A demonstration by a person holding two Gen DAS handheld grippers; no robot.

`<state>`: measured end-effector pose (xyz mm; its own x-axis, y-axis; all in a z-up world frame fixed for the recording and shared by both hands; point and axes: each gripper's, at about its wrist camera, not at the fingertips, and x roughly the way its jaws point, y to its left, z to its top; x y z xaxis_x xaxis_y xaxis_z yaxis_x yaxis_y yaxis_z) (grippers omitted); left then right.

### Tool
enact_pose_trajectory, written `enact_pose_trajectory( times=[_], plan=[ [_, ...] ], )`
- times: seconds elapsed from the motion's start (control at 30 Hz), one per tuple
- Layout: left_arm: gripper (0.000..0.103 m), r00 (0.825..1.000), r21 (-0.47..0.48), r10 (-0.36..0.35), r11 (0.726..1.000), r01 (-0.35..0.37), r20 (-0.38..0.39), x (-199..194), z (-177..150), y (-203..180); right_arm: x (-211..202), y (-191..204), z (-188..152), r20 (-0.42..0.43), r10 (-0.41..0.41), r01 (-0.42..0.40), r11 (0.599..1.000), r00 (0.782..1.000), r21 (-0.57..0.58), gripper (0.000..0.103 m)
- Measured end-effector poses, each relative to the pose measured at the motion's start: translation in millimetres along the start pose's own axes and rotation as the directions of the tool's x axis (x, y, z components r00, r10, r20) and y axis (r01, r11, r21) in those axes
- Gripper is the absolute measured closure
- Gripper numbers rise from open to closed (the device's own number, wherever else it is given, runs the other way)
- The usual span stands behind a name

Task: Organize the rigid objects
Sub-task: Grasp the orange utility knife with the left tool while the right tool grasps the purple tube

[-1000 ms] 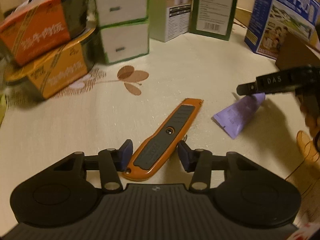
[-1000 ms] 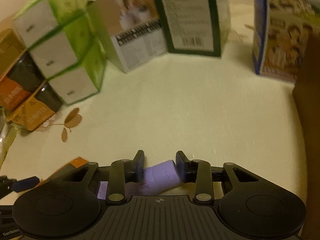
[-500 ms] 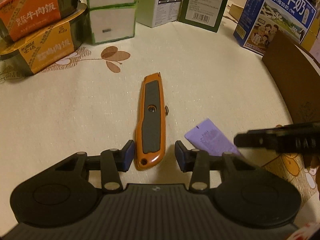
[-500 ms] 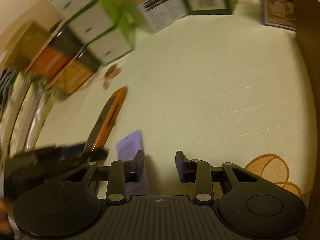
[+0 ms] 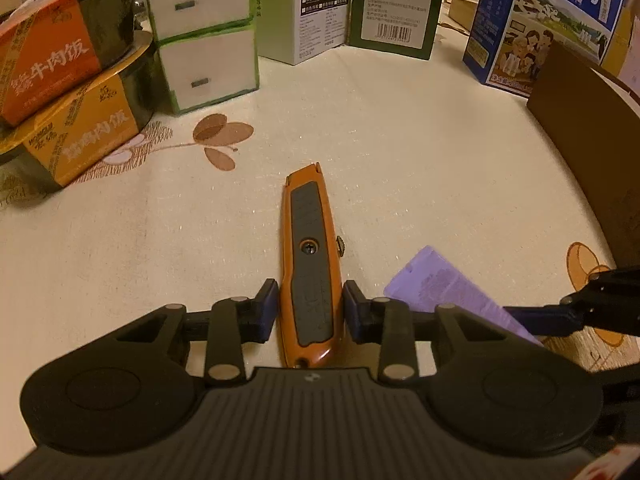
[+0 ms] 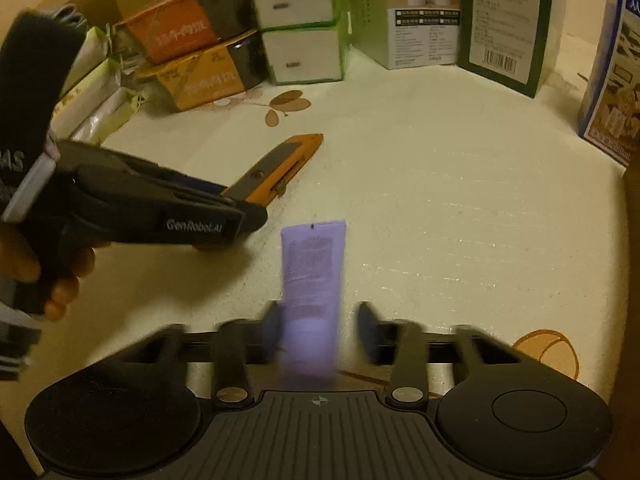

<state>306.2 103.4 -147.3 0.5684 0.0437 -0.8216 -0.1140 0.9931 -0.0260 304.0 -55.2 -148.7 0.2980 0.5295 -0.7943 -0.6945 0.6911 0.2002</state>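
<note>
An orange utility knife point(image 5: 311, 264) with a grey grip lies on the cream tablecloth, pointing away. My left gripper point(image 5: 310, 312) straddles its rear end, blue pads close on both sides with thin gaps. The knife also shows in the right wrist view point(image 6: 280, 170), with the left gripper point(image 6: 240, 216) over it. A purple tube point(image 6: 310, 276) lies flat between the fingers of my right gripper point(image 6: 318, 330), which is open, with a clear gap on the right side. The tube point(image 5: 444, 288) lies just right of the knife in the left wrist view.
Stacked orange food tubs point(image 5: 64, 92) and green-edged white boxes point(image 5: 204, 36) stand at the back left. Upright cartons point(image 5: 392, 4) and a blue milk box point(image 5: 544, 24) line the back. A dark brown board point(image 5: 592, 140) stands on the right.
My left gripper has lined up with the knife and moved forward over its rear end. My right gripper has let the tube go, swung round and now straddles it again, open.
</note>
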Motion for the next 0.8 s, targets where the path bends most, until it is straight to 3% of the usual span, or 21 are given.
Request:
enact_pose_trajectory(
  times=[0.33,0.63,0.8],
  plan=[
    [0.074,1.0,0.008,0.014,1.0,-0.013,-0.023,-34.2,-42.3,-15.7,-24.9,-27.0,-22.1,-0.001,-0.079,0.078,0.989,0.997,0.122,0.075],
    [0.074,0.997,0.011,-0.015,1.0,0.015,-0.073,-87.4,-107.5,-37.4,-70.4,-23.2,-75.9,-0.03,-0.066,0.07,0.984,0.997,0.164,0.075],
    [0.073,0.996,0.003,-0.018,1.0,0.019,-0.085,-99.6,-122.5,-46.1,-90.6,-16.5,-101.8,-0.038,-0.053,0.059,0.982,0.998,0.177,0.075]
  ],
)
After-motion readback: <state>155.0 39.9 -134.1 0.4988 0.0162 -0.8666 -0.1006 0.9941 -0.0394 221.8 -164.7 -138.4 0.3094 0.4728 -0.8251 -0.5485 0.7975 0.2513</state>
